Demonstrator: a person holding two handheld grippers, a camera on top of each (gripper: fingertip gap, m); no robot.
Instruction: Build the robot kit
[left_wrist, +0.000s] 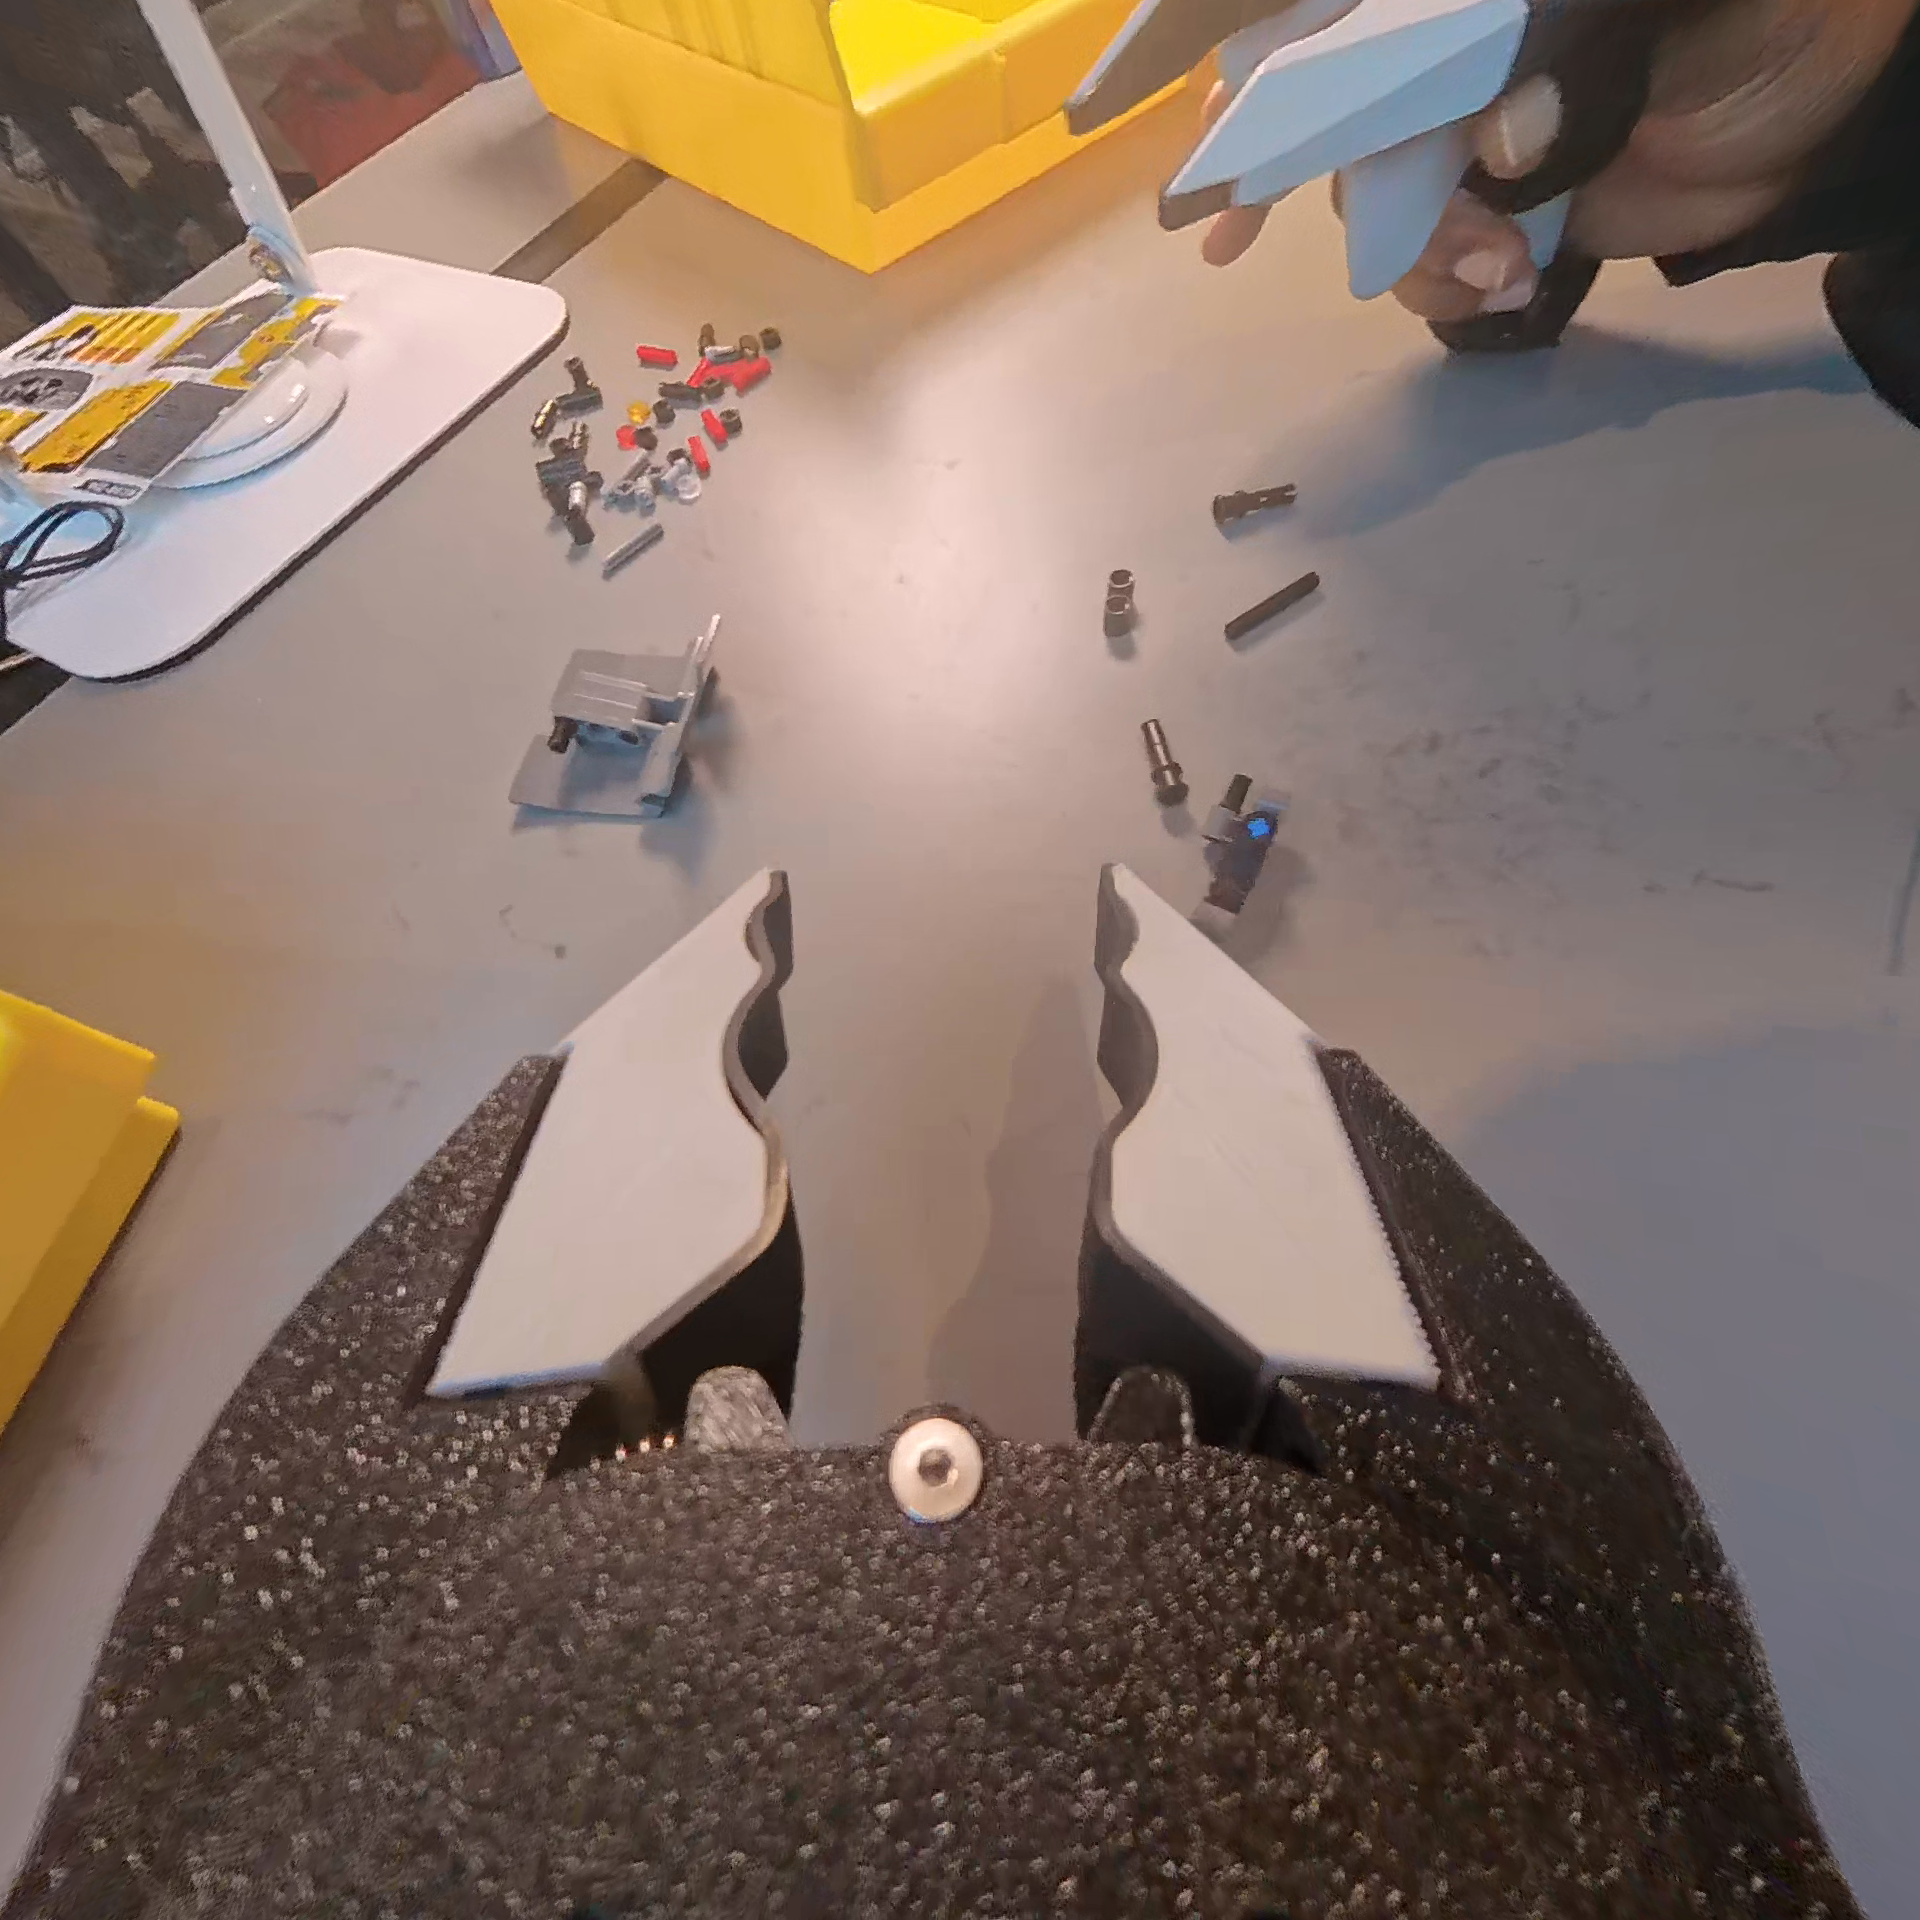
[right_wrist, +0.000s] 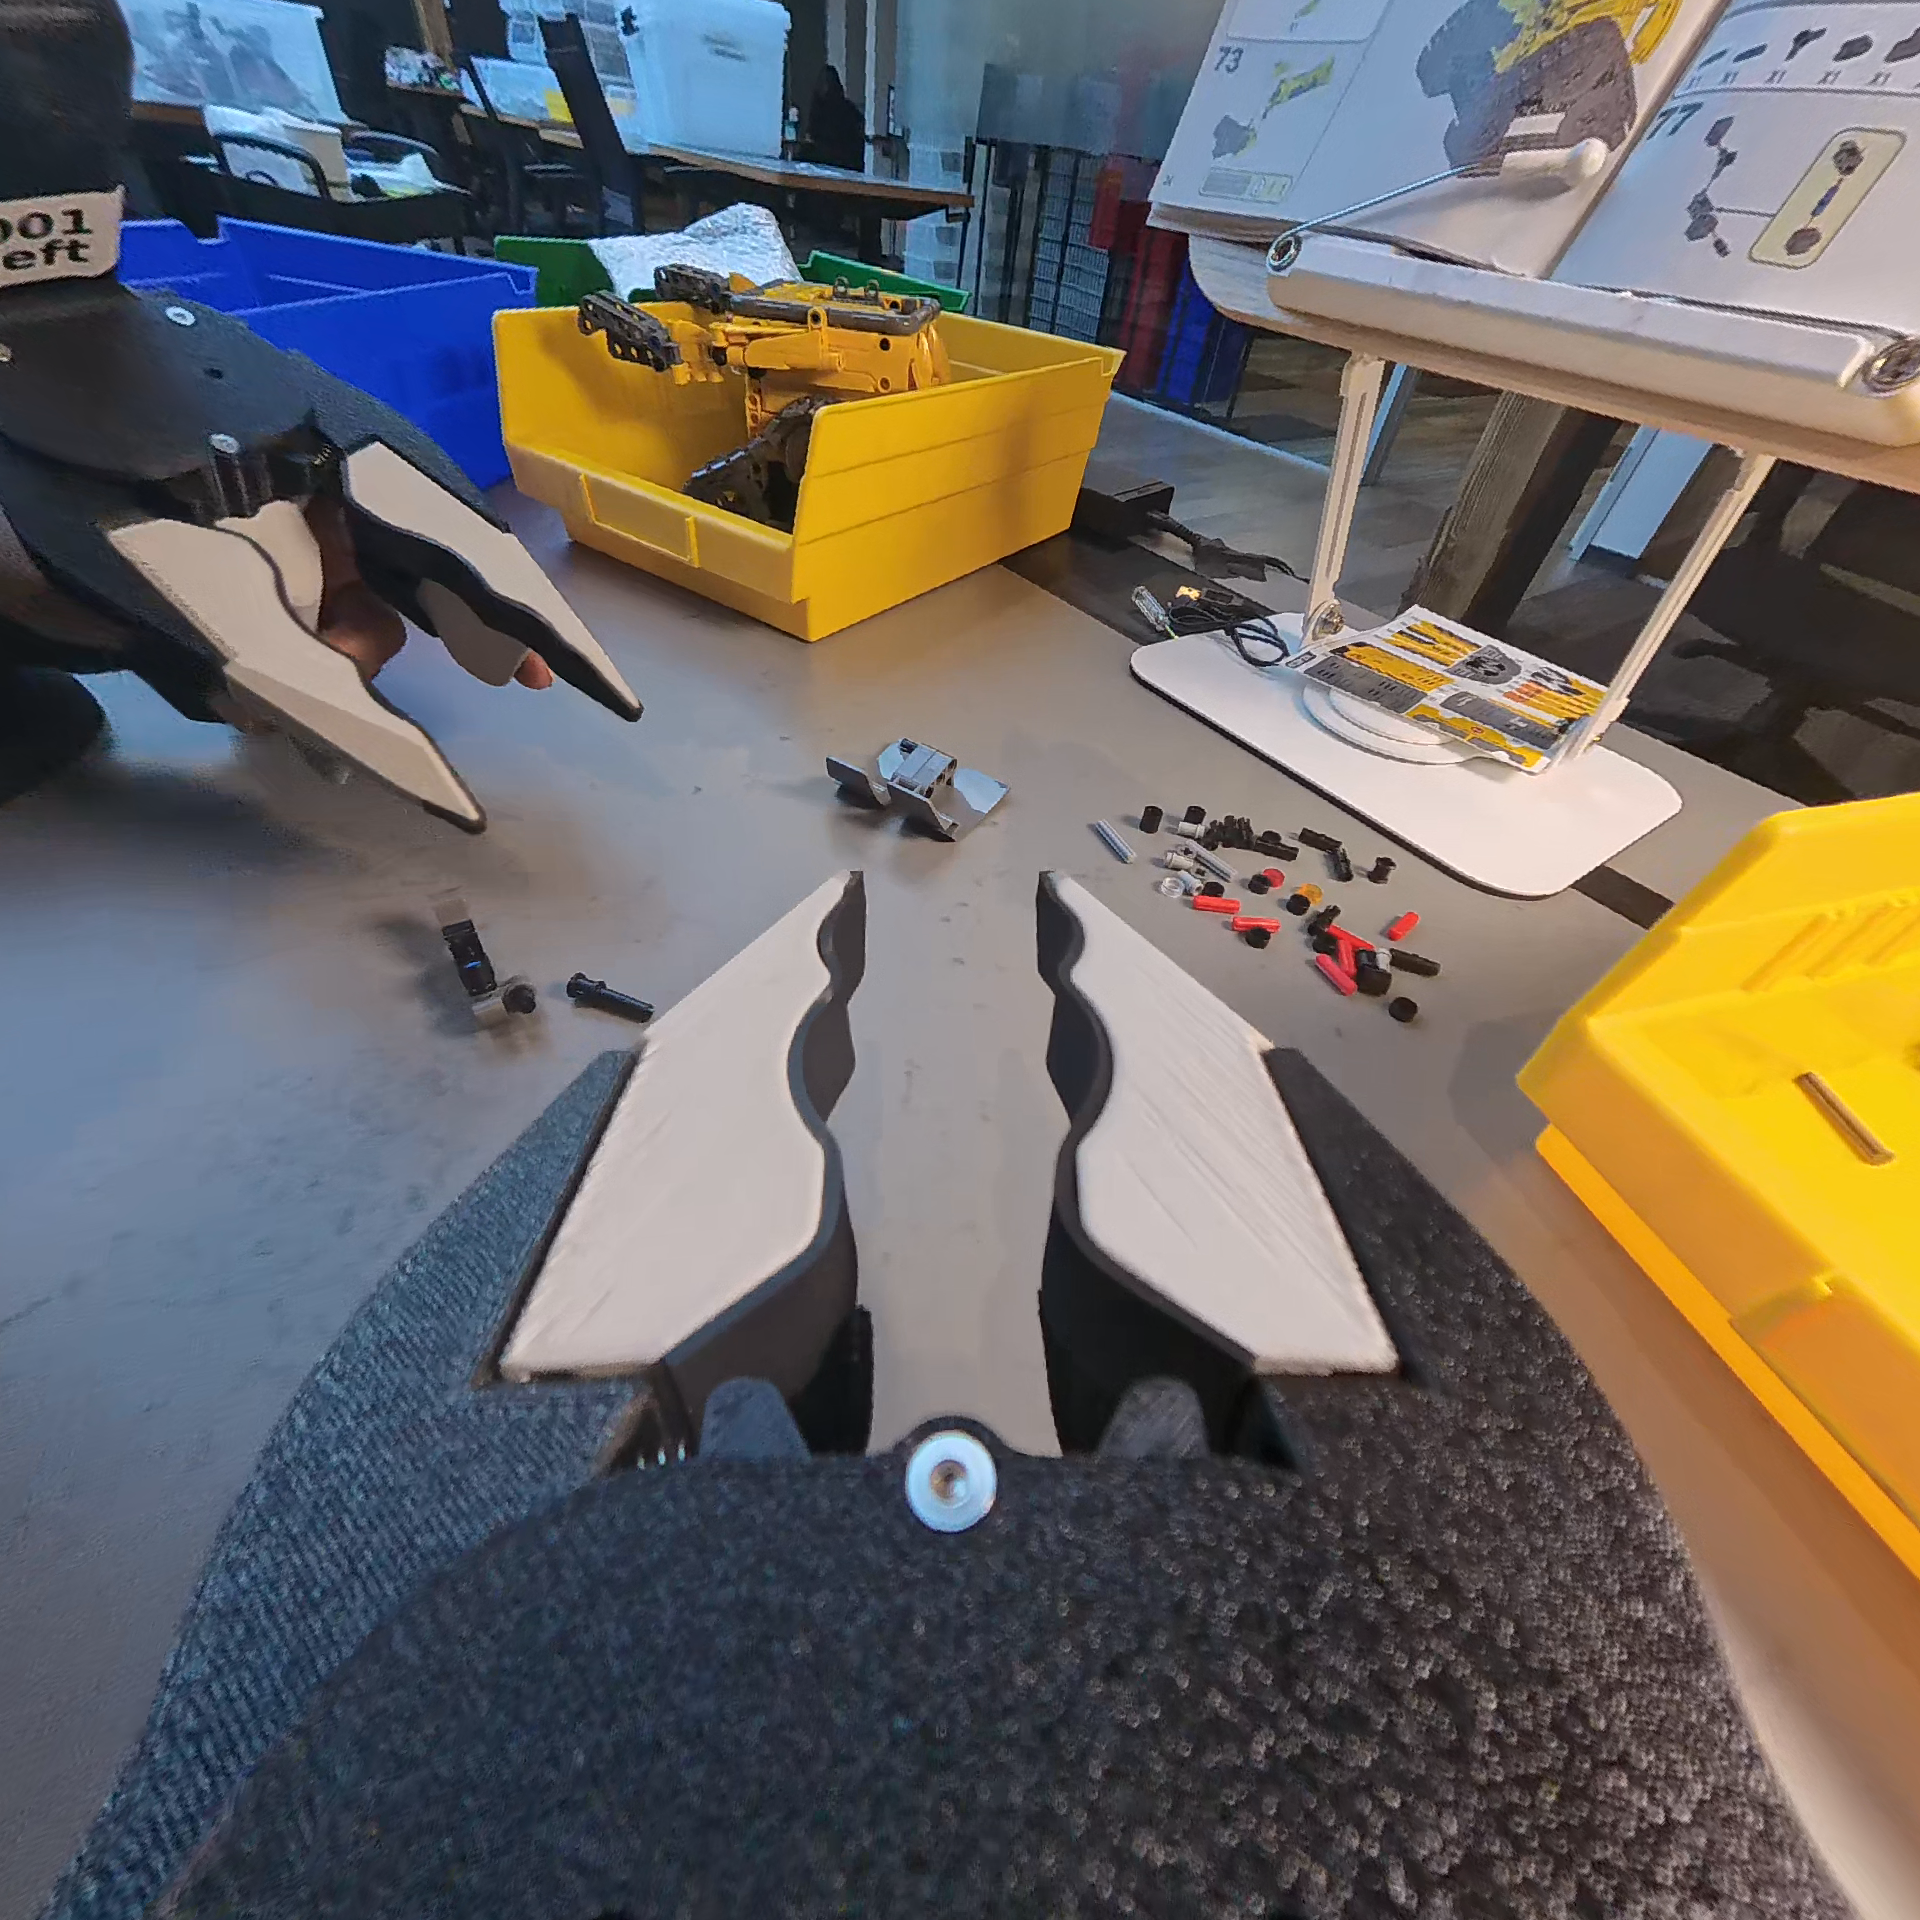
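You get bright, even light from above. The grey worktop shines a bit and shows soft shadows under both tools. Your wide lenses bend straight lines near the edges. The far room looks a little blurry.

Two wrist cameras facing each other low over one grey table.

Each camera sits just behind its own open fingers, angled down and forward, close to the tabletop. Both views share the small grey assembly, the scattered pile of small parts and the white stand base, seen from opposite sides; each also catches the other gripper farther off.
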